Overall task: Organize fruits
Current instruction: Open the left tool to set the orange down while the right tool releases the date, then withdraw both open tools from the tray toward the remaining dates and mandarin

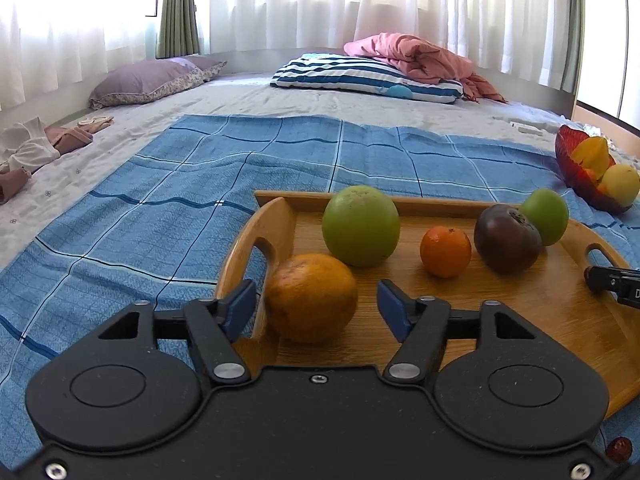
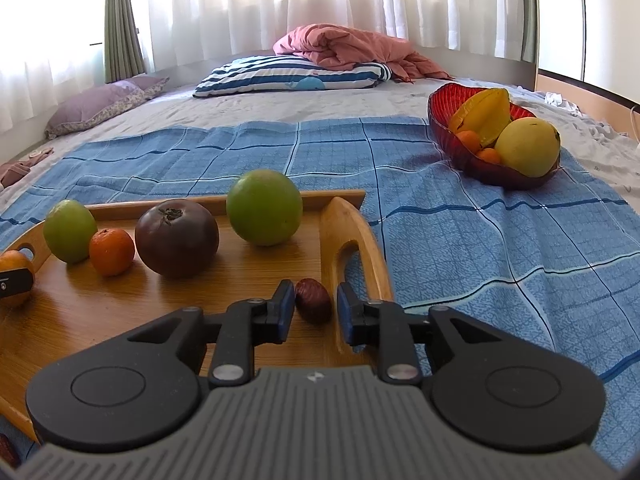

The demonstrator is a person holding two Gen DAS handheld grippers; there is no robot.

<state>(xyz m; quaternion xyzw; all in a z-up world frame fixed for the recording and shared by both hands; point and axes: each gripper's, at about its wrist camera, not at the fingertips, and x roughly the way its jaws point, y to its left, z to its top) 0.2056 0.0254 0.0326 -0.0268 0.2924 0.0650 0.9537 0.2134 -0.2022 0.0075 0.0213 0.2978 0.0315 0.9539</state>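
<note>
We have the blue checked cloth (image 2: pixel 480 240) spread wide under both tongs, soft and rumpled, so the wooden tray (image 1: pixel 520 320) sits on no firm base. It is smooth, grained, with curved cut-out handles. Far ahead of our right tongs (image 2: pixel 312 308) sits the red ribbed bowl (image 2: pixel 460 152), already holding a starfruit, a yellow fruit and small oranges.

On the tray, ahead of our left tongs (image 1: pixel 316 304), stand a large green fruit (image 1: pixel 360 226), a dark purple fruit (image 1: pixel 506 238), a smaller green one (image 1: pixel 546 216) and a glossy little orange (image 1: pixel 445 252). Between the left tongs lies the large orange (image 1: pixel 310 296), dull and mottled; the blue pads stand spread, the left pad close by its skin, the right one clear of it.

Our right tongs are parted too (only narrowly), with the small brown date-like fruit (image 2: pixel 313 300), wrinkled and oval, lying between the tips, no pad pressing.

What could go wrong? Round fruit on a slick board rolls: a nudge from one pad could send the orange against the handle or the green fruit. The small fruit lies hard by the right handle, so a pad may snag the wood.
</note>
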